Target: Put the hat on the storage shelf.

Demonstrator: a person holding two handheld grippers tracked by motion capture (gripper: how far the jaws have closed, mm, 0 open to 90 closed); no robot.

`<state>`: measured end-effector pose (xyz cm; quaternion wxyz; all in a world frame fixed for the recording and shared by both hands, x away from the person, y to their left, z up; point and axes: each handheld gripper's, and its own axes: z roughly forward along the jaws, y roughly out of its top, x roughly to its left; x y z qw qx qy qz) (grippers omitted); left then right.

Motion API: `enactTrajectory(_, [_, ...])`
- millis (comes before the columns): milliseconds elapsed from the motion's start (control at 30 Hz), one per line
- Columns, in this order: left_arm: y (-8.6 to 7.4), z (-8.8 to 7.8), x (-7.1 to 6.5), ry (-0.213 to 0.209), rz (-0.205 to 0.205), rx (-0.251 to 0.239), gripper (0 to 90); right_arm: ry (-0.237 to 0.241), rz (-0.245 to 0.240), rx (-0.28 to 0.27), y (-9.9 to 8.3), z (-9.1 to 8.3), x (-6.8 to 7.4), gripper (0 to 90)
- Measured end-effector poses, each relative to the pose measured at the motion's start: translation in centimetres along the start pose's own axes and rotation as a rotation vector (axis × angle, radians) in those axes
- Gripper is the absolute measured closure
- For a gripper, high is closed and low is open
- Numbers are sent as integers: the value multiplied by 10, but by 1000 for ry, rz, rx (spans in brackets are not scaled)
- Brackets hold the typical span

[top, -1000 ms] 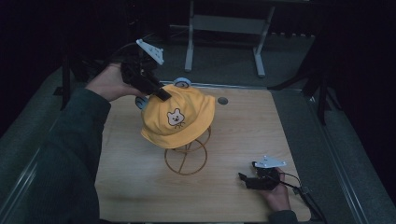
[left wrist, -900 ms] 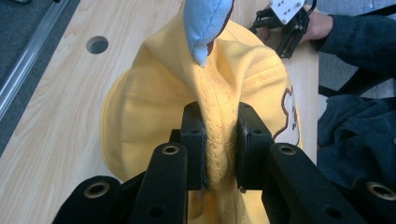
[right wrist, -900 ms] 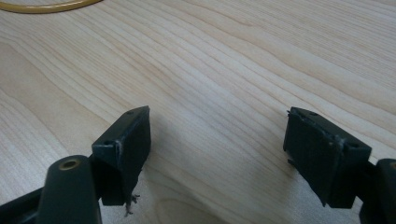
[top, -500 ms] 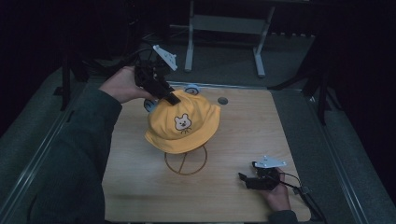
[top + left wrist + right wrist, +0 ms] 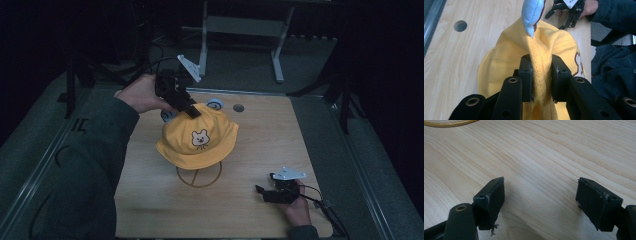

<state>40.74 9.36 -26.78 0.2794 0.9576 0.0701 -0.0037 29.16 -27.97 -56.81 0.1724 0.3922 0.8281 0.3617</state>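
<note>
A yellow bucket hat (image 5: pixel 197 137) with a bear face and light blue ears (image 5: pixel 215 104) sits on a gold wire stand whose ring base (image 5: pixel 199 176) rests mid-table. My left gripper (image 5: pixel 190 111) comes in from the back left and is shut on a fold of the hat's crown (image 5: pixel 541 75). One blue ear (image 5: pixel 532 15) sticks up just beyond its jaws. My right gripper (image 5: pixel 265 194) lies on the wooden table (image 5: pixel 280 140) at the front right, apart from the hat. It stands open (image 5: pixel 540 192) with bare wood between its fingers.
A round hole (image 5: pixel 238 107) sits in the table behind the hat. A metal frame (image 5: pixel 240 25) stands beyond the table's far edge. The stand's gold ring (image 5: pixel 449 123) lies ahead of the right gripper. Dark floor surrounds the table.
My left gripper has moved to the right with the hat's crown pinched in it, and the hat has shifted slightly right and toward the front. The right gripper has not moved.
</note>
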Motion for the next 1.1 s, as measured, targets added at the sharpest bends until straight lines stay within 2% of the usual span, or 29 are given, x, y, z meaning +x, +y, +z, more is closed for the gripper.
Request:
enactTrajectory(167, [2, 0, -2, -29, 7, -16, 658, 0, 0, 0, 0, 0, 0, 230])
enactTrajectory(333, [2, -2, -2, -45, -11, -43, 599, 0, 0, 0, 0, 0, 0, 230])
enactTrajectory(400, [1, -4, -2, -35, -16, -61, 574, 0, 0, 0, 0, 0, 0, 230])
enactTrajectory(633, [-3, -18, -1, 46, -38, -118, 472, 0, 0, 0, 0, 0, 0, 230])
enactTrajectory(867, [-15, -35, 2, 95, -61, -177, 457, 0, -1, -1, 0, 0, 0, 230])
enactTrajectory(1100, [-29, -45, 4, 152, -94, -172, 457, 0, 0, 0, 0, 0, 0, 231])
